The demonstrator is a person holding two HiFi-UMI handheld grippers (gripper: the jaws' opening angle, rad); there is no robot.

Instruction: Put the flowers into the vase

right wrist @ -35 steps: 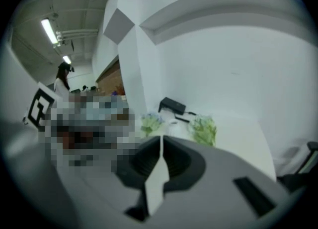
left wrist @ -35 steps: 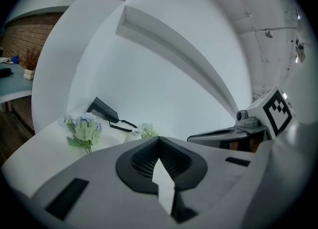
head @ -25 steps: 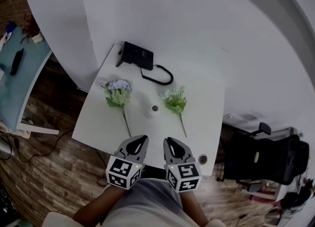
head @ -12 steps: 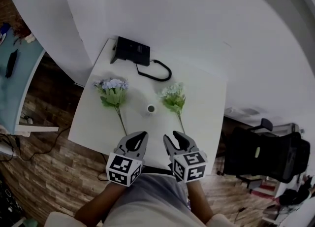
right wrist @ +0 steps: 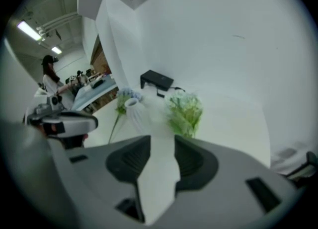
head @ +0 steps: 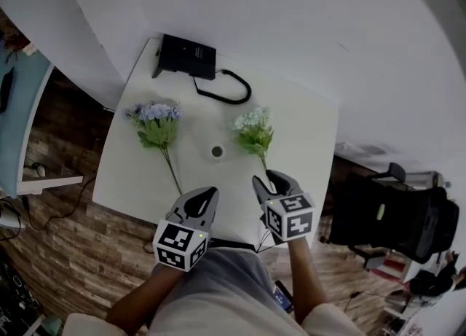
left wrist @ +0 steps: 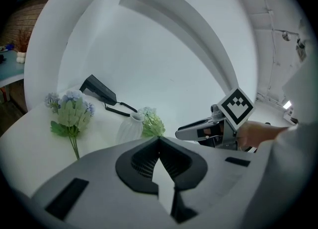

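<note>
Since a second ago the right gripper [head: 273,179] has advanced towards the pale flowers [head: 255,129], jaws now spread and empty. The left gripper [head: 211,193] is clenched, empty. The vase [head: 217,152] stands empty between the pale flowers and the blue flowers [head: 155,123] on the worktop [head: 306,138].

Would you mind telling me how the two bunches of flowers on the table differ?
The left bunch has bluish-purple blooms; the right bunch has pale whitish-green ones. The left bunch lies left of the vase, the right bunch right of it. The left bunch looks fuller than the right bunch. Both lie flat on the table, outside the vase.
</note>
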